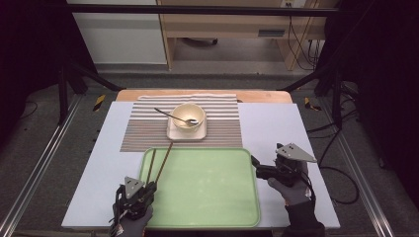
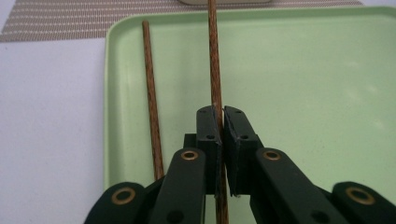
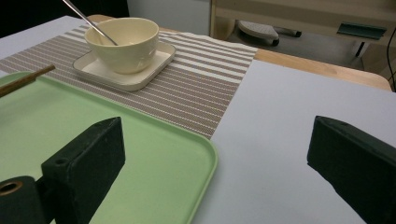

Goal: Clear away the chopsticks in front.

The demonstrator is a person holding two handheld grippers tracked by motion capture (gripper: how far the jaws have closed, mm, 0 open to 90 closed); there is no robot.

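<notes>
Two brown wooden chopsticks lie at the left end of a green tray. One chopstick runs between the jaws of my left gripper, which is shut on it; in the high view this gripper sits at the tray's near left corner. The other chopstick lies loose on the tray just to its left. A cream bowl with a metal spoon in it stands on a square saucer. My right gripper is open with nothing between its jaws, hovering at the tray's right edge.
A striped placemat lies beyond the tray on the pale table sheet. The wooden table edge shows at the back. Black frame posts stand at both sides.
</notes>
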